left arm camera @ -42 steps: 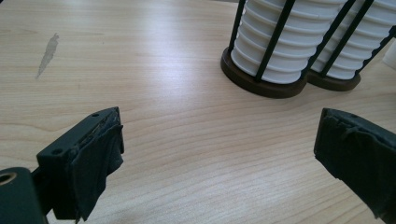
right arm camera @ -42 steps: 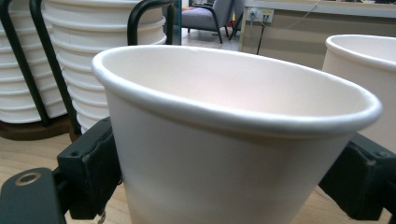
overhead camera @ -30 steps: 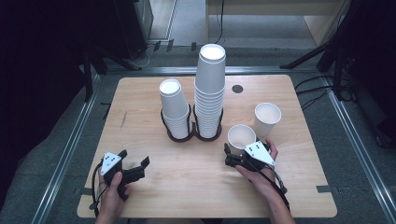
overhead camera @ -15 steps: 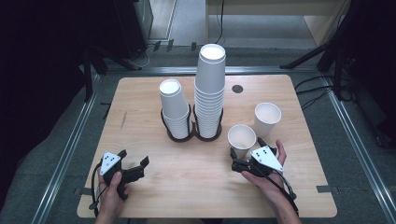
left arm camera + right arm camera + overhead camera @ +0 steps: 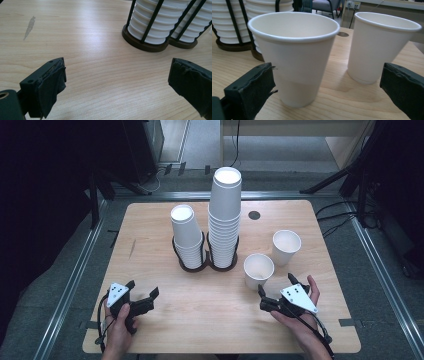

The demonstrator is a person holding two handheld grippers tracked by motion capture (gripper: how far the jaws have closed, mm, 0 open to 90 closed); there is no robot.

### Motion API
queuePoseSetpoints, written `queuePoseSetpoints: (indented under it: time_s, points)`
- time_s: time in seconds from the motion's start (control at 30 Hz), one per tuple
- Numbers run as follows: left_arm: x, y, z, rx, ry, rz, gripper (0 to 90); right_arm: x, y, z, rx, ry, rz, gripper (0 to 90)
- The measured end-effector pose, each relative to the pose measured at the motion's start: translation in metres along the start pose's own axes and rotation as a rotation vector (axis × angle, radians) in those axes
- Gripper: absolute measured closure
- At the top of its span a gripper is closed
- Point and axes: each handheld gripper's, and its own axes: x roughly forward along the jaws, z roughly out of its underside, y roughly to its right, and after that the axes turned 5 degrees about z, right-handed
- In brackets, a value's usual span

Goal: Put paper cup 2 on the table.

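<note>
Black grippers [image 5: 147, 299], grey triangular plates [image 5: 298, 298]

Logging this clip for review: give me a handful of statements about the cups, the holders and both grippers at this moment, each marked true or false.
1. Two loose paper cups stand upright on the table: the near cup and the far cup. True.
2. The right gripper is shut on the near cup. False: its jaws are open and the cup stands free just ahead of them.
3. The left stack is taller than the right stack. False: the right one is taller.
4. The left gripper is open and holds nothing. True.
5. The loose cups lie on their sides. False: both stand upright.
</note>
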Motion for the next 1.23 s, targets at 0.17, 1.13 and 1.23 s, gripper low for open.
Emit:
queuePoseSetpoints:
  time_s: [0.17, 1.13, 1.23]
  points:
    - [0.0, 0.0, 0.0, -0.001, -0.001, -0.003, 1.8, -0.004, 0.009, 0.003, 0.01, -0.01, 0.023, 0.0]
    - [0.005, -0.008, -0.002, -0.054, -0.028, -0.005, 1.8, -0.025, 0.077, 0.022, 0.107, -0.149, 0.259, 0.0]
    - [0.007, -0.007, -0.002, -0.056, -0.043, -0.004, 1.8, -0.024, 0.076, 0.024, 0.094, -0.165, 0.254, 0.0]
